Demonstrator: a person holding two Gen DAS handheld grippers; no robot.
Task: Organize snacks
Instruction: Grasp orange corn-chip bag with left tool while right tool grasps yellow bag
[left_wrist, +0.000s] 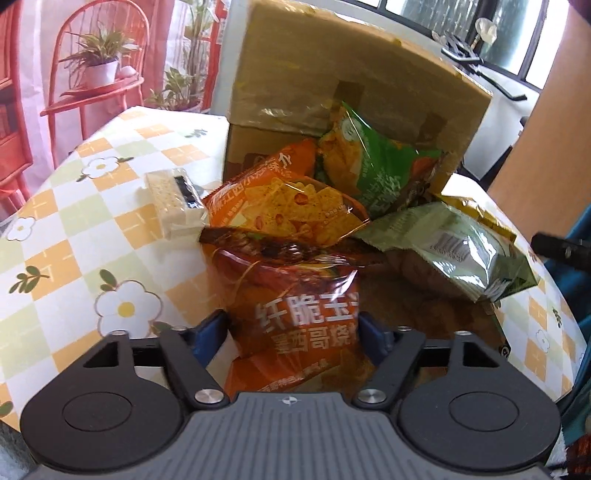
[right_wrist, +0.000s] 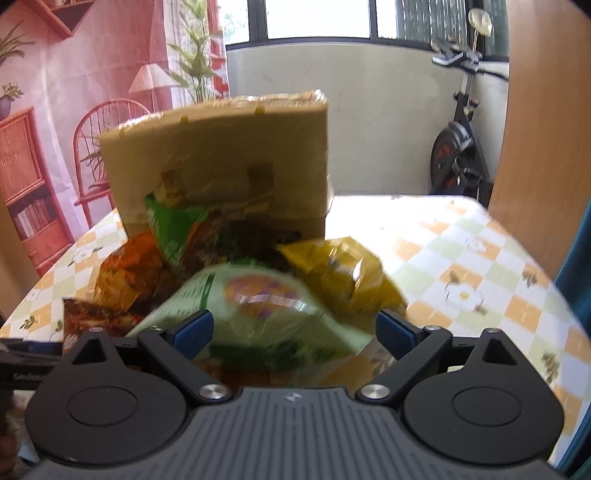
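Observation:
An orange snack bag (left_wrist: 295, 295) with white lettering stands between the blue pads of my left gripper (left_wrist: 295, 325), which press on both its sides. Behind it lie a second orange chip bag (left_wrist: 288, 206) and a green bag (left_wrist: 373, 162), which leans on a cardboard box (left_wrist: 332, 66). A pale green bag (right_wrist: 258, 295), blurred, lies between the jaws of my right gripper (right_wrist: 295, 328). Its left pad is at the bag and a gap shows at the right pad. A yellow bag (right_wrist: 343, 269) lies just beyond.
A wrapped pack of pale wafers (left_wrist: 173, 199) lies on the checked flower tablecloth (left_wrist: 74, 258) left of the pile. The box (right_wrist: 221, 147) stands tall at the back. An exercise bike (right_wrist: 458, 147) is beyond the table's far right edge, and a wooden panel is at the right.

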